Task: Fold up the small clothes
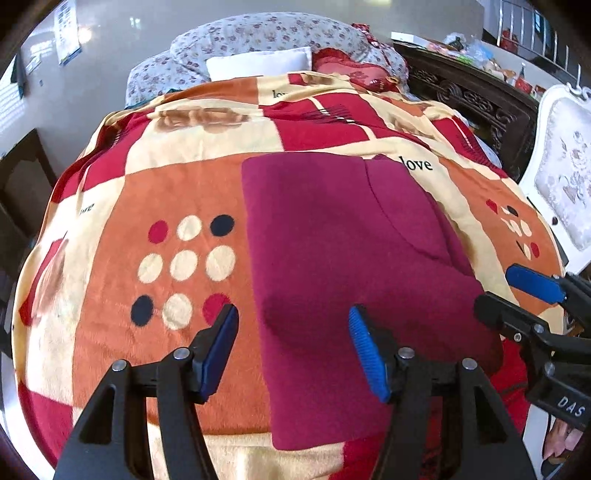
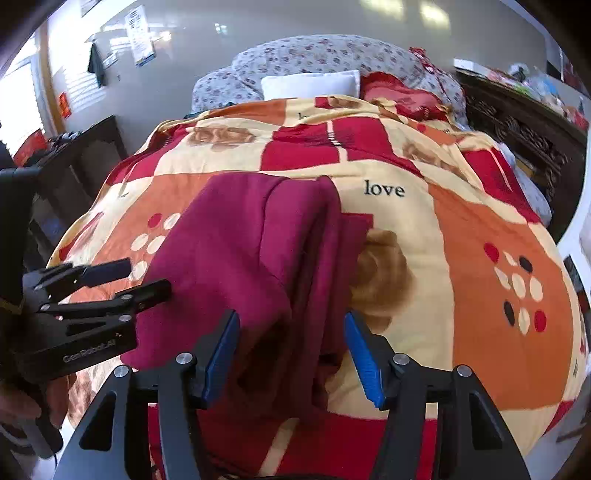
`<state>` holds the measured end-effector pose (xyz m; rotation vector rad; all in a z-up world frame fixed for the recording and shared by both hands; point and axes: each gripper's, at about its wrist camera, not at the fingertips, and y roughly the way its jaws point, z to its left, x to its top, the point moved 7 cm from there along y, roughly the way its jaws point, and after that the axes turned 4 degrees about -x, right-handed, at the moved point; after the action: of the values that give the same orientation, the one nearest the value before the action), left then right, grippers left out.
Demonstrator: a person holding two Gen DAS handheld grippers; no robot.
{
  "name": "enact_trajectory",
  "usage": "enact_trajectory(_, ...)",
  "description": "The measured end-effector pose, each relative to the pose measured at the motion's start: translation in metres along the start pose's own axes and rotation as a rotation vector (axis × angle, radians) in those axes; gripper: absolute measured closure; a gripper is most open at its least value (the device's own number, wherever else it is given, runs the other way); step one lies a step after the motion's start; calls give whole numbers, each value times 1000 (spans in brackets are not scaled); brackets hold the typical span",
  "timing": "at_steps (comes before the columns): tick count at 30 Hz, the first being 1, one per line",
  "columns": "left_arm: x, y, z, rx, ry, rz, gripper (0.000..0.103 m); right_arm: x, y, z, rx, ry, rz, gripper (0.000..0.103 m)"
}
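A dark magenta fleece garment (image 1: 332,240) lies folded lengthwise on the patterned blanket (image 1: 155,192). In the right wrist view the garment (image 2: 240,251) shows a raised fold ridge along its right side. My left gripper (image 1: 293,347) is open above the garment's near left edge, one finger over the blanket and the other over the cloth. My right gripper (image 2: 291,354) is open too, and the garment's near folded end lies between its blue pads (image 2: 364,358) without being pinched. Each view shows the other gripper at its side: the right gripper (image 1: 517,295) and the left gripper (image 2: 136,278).
The blanket (image 2: 461,240) covers a bed with a white pillow (image 1: 258,62), a red cushion (image 1: 343,66) and a flowered quilt (image 1: 258,33) at the far end. A dark carved wooden piece (image 1: 472,96) and a white chair (image 1: 561,177) stand right; dark furniture (image 2: 88,155) stands left.
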<state>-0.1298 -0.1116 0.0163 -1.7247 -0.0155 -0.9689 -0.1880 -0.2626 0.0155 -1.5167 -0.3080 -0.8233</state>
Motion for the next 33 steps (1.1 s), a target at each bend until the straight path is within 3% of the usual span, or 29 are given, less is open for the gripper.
enact_trajectory(4, -3, -6, 5, 6, -33, -10, 39, 1, -3, 1, -30, 17, -2, 26)
enact_trajectory(11, -3, -17, 8, 31, -42, -51, 38, 5, -6, 7, -54, 19, -20, 18)
enact_trajectory(33, -3, -16, 12, 54, -79, -77, 37, 2, 7, 5, -46, 61, 13, 13)
